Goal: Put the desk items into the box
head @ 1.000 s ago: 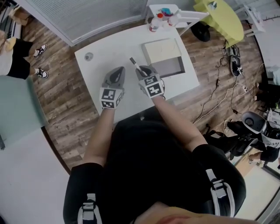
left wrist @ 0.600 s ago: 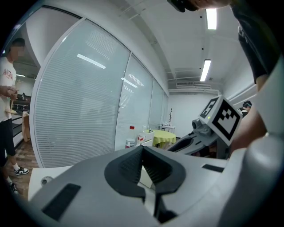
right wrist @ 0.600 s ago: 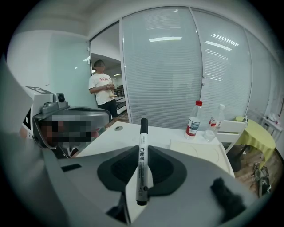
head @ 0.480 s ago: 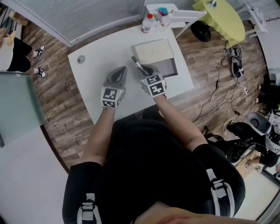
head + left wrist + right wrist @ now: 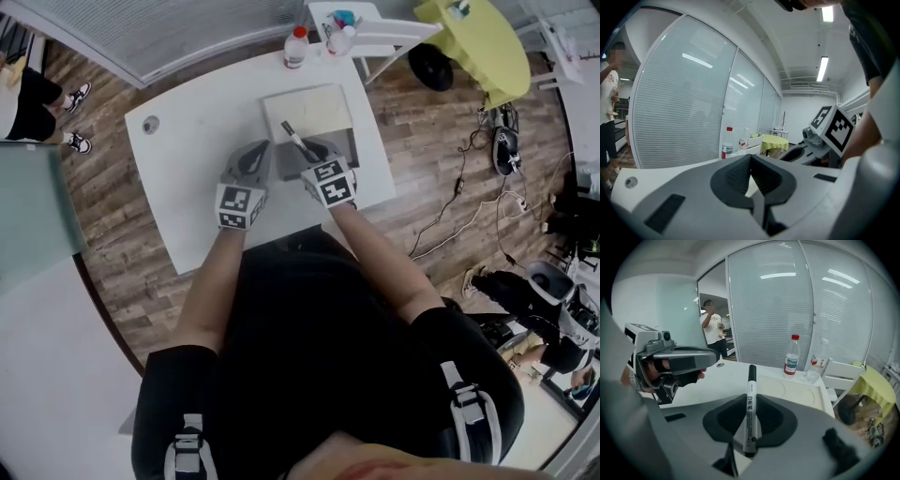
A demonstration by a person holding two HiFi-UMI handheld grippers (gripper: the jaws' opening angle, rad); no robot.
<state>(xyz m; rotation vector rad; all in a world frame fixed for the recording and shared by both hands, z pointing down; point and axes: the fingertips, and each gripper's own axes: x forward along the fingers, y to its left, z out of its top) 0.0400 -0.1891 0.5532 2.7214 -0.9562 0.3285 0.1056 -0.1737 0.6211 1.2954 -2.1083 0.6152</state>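
White desk (image 5: 187, 178), marker (image 5: 750, 380) clamped between right tongs (image 5: 750, 404), near box (image 5: 309, 108)

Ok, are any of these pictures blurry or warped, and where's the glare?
Head view: heavy wide-angle warp, the white desk has bowed edges, but the picture is sharp. Left gripper view: black rounded corners, the ceiling light is blown out and bright streaks reflect on the glass wall. Right gripper view: the same dark corners, with the marker crisp up close.
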